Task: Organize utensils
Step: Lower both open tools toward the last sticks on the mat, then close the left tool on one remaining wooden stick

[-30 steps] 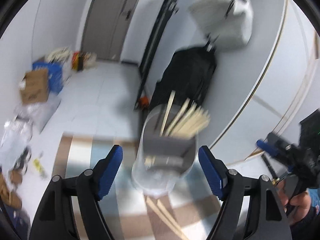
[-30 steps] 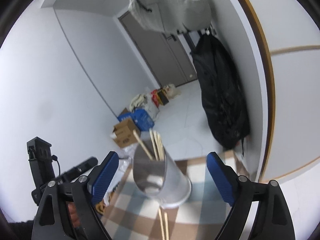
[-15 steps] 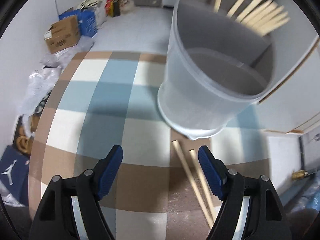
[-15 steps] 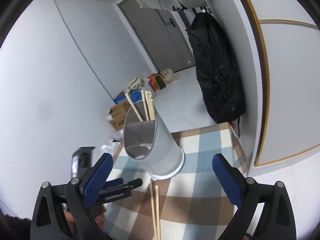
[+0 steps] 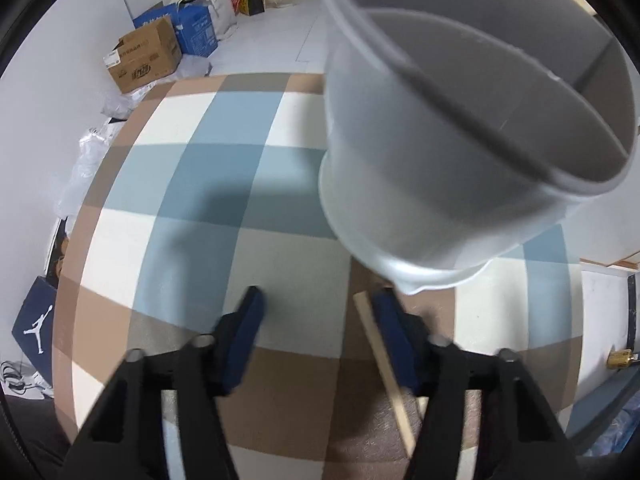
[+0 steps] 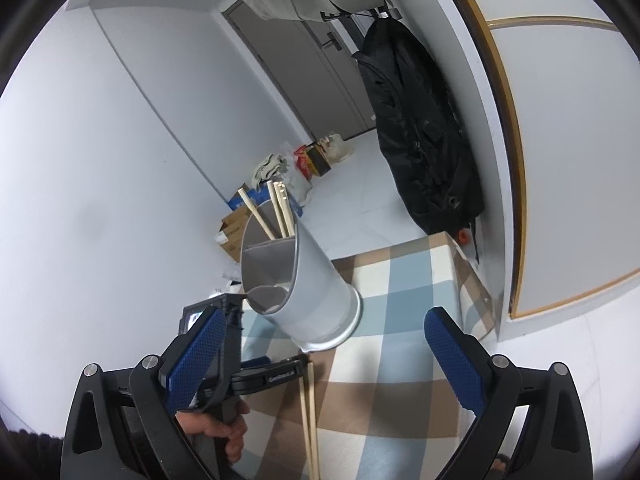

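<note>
Chopsticks: two loose ones lie side by side on the checked tablecloth, just in front of the grey utensil holder. More chopsticks stand in the holder's back compartment; the front compartment looks empty from the right wrist view.

Step in hand: picking up the loose pair. My left gripper points steeply down at the cloth and its jaws are closing. In the left wrist view one chopstick runs along the inside of the right-side blue pad; the second one I can't see there, probably hidden behind that finger. The pads don't press on it yet as far as I can tell, so nothing is held.

My right gripper is wide open, holds nothing, hangs back over the near table edge and looks toward the holder. My left hand on its handle shows low in that view.

Next move, my guess: get both sticks between the pads, not just one, finish closing, lift, then tip them up and drop them in with the others. The holder sits very near the left gripper, so it could get bumped on the lift. A thin stick flat on cloth may slip out.
</note>
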`<state>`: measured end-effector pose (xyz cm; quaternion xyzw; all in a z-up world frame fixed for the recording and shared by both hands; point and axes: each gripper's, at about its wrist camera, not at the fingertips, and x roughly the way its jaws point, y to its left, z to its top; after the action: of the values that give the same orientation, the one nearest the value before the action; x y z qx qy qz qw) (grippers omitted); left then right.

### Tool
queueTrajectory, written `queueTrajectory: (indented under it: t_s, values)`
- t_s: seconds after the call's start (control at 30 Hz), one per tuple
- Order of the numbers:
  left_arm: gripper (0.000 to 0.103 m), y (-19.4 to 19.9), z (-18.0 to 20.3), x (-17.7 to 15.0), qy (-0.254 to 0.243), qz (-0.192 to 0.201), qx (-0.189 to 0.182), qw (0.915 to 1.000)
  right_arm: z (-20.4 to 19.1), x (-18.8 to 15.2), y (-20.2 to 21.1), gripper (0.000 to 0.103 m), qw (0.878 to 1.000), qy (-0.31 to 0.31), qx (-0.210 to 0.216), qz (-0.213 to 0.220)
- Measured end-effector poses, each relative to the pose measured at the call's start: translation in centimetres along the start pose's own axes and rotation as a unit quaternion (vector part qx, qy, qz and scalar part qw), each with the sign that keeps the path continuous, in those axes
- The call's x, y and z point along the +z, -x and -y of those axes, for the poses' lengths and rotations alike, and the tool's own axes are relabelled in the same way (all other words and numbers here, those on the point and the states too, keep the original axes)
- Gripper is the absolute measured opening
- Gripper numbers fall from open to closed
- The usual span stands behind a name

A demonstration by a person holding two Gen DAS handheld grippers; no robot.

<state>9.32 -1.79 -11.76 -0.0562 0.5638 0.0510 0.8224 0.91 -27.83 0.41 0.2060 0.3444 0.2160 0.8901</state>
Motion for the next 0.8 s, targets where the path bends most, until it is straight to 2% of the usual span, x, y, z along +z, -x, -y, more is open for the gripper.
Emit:
queueTrajectory:
  t_s: [0.03,0.1,0.13,0.4,0.53,0.57,0.63,0.73,0.8]
  values:
    - [0.032,0.1,0.0,-0.1,-0.002,0.004,-0.002,1.0,0.0,0.0,0.0,0.1,1.0,-0.001,0.0,-0.001]
    - [0.007,0.2,0.1,-0.1,-0.004,0.008,-0.01,0.9999,0.0,0.0,0.0,0.1,1.0,-0.005,0.001,-0.002]
    - [0.005,0.0,0.1,-0.1,-0.006,0.01,-0.013,0.9998,0.1,0.0,0.0,0.1,1.0,-0.006,0.002,-0.002]
    - [0.002,0.9,-2.3,-0.7,0.025,0.03,-0.055,0.9977,-0.7,-0.7,-1.0,0.1,0.999,0.022,-0.009,-0.025]
    - [0.002,2.7,-3.3,-1.1,0.028,0.056,-0.076,0.9952,-1.7,-1.7,-3.4,0.099,0.996,0.047,-0.011,-0.075]
    - [0.002,3.1,-4.1,-1.1,0.031,0.062,-0.088,0.9937,-2.2,-2.1,-4.4,0.095,0.994,0.056,-0.007,-0.094]
    - [0.002,3.7,-5.1,-1.2,0.036,0.07,-0.1,0.9919,-3.1,-2.8,-6.4,0.077,0.988,0.076,-0.006,-0.133]
    - [0.002,4.6,-5.6,-1.4,0.053,0.074,-0.124,0.988,-4.2,-4.2,-9.4,0.058,0.977,0.105,-0.022,-0.183]
    - [0.002,5.4,-6.4,-1.1,0.062,0.088,-0.136,0.9848,-4.6,-4.9,-11.3,0.054,0.97,0.115,-0.033,-0.212]
